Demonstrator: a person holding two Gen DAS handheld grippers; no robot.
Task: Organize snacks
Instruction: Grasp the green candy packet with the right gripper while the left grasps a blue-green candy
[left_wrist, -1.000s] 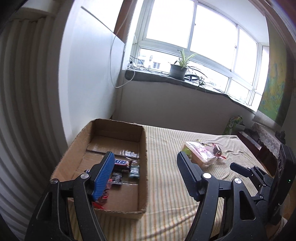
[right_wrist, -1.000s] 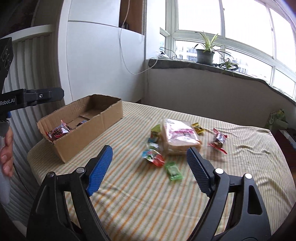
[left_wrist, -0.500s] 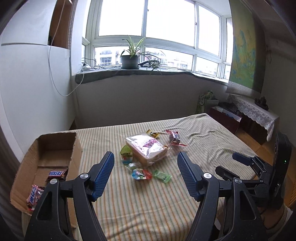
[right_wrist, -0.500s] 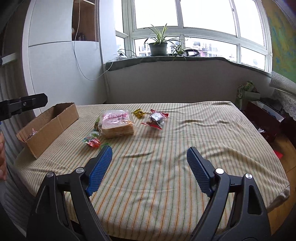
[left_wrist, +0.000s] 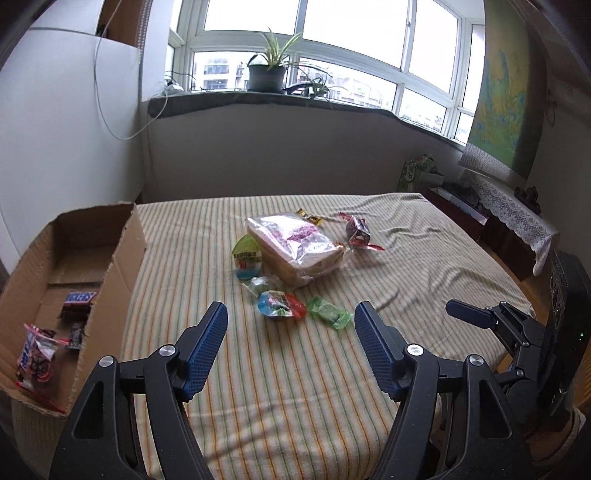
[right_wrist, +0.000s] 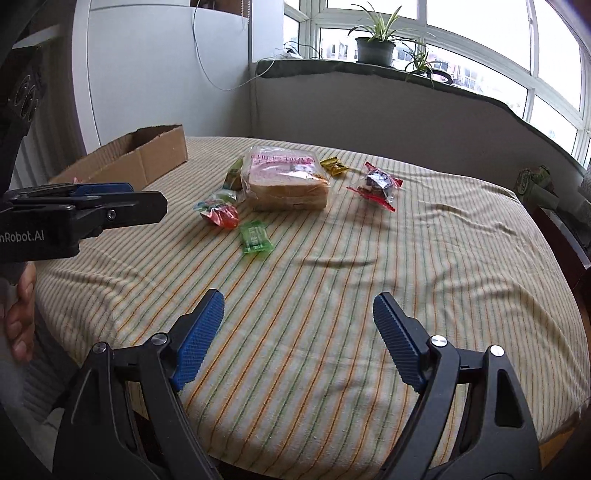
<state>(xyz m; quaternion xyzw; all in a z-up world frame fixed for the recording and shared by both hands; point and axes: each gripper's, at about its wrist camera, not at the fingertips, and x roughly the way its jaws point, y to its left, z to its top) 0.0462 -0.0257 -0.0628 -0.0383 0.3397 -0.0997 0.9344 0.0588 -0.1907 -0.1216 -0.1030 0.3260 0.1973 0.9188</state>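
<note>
A table covered in a striped cloth (left_wrist: 303, 387) fills the room's middle, below a wide window (left_wrist: 332, 48) whose sill holds a potted plant (left_wrist: 266, 74). On the table's left edge sits an open cardboard box (left_wrist: 122, 266), with a chocolate bar (left_wrist: 79, 297) and a red and white snack packet (left_wrist: 35, 356) lying inside on its floor. Near the middle of the cloth, well apart from the box, lies a loose cluster of snacks. The biggest is a clear bag of sliced bread (left_wrist: 295, 247). Touching its left side is a small green and blue cup-shaped packet (left_wrist: 246, 256). Behind the bread lies a small yellow wrapped sweet (left_wrist: 309, 217), and to its right a dark snack in a red-edged wrapper (left_wrist: 357, 233). In front of the bread lie a blue and red packet (left_wrist: 279, 304) and, just beside it, a green wrapped sweet (left_wrist: 328, 312). The left gripper (left_wrist: 291, 350) hovers above the near part of the cloth, its blue-padded jaws spread wide with nothing between them, pointing toward the two front packets. The right gripper (right_wrist: 299, 343) hovers over bare cloth nearer the table's right side, its jaws likewise spread wide and empty. From the right camera, part of a person's hand (right_wrist: 20, 314) shows at the left edge, gripping the left tool's handle.
</note>
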